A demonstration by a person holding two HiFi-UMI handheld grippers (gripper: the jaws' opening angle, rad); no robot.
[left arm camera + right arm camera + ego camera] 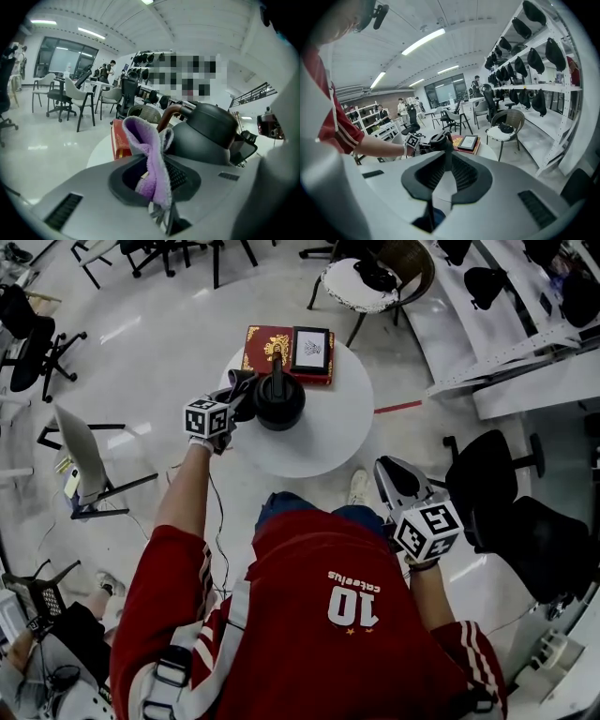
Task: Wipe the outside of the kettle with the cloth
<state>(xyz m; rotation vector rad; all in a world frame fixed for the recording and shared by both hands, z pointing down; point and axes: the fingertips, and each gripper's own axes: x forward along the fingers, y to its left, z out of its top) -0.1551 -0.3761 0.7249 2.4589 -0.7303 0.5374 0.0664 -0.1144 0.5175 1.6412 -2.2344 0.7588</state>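
Observation:
A black kettle [278, 399] with a brown-rimmed handle stands on the round white table [328, 432]. My left gripper [242, 395] is just left of it, shut on a purple cloth [151, 150] that sticks up between the jaws. In the left gripper view the kettle [206, 133] fills the space just ahead and to the right, and the cloth is close to its side; contact cannot be told. My right gripper [397, 482] hangs off the table's near right edge, beside my body, shut with nothing in it [446, 161].
A red book [267, 348] with a tablet [311, 348] on it lies at the table's far side, behind the kettle. A wicker chair [375, 277] stands beyond the table, a black office chair [506, 493] to the right, and a grey chair [84, 456] to the left.

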